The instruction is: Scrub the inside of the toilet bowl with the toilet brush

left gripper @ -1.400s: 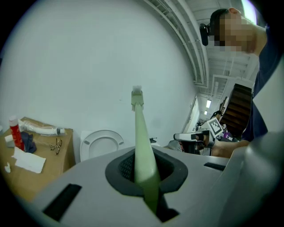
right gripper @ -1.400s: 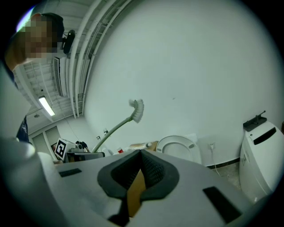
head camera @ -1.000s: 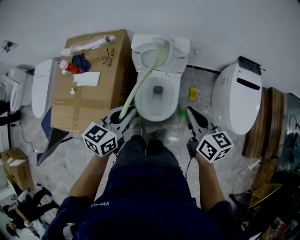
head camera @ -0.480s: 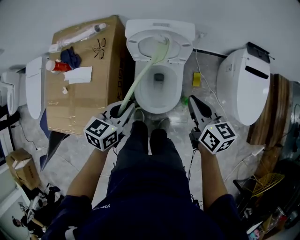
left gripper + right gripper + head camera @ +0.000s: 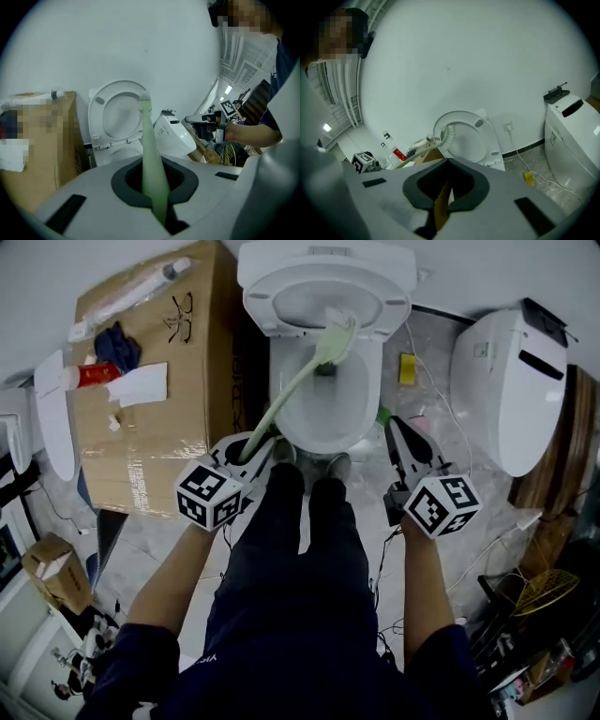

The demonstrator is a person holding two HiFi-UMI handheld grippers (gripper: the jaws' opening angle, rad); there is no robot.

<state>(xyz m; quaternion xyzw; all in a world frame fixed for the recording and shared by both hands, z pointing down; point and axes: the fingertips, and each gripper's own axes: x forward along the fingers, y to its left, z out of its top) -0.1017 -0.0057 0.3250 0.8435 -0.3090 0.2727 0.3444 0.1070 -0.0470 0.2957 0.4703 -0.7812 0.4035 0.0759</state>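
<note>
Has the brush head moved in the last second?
Yes. The brush head has shifted from the raised lid down toward the bowl.

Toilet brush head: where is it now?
Head view: brush head hangs over the rear of the toilet bowl, before the raised seat; its handle runs to the left claw.

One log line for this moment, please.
left gripper shut on brush | brush head over bowl, by raised lid | right gripper shut, empty, beside bowl | contact unclear

Glossy ceramic toilet bowl (image 5: 349, 411); smooth plastic toilet brush (image 5: 298, 382); matt cardboard box (image 5: 178, 418).
</note>
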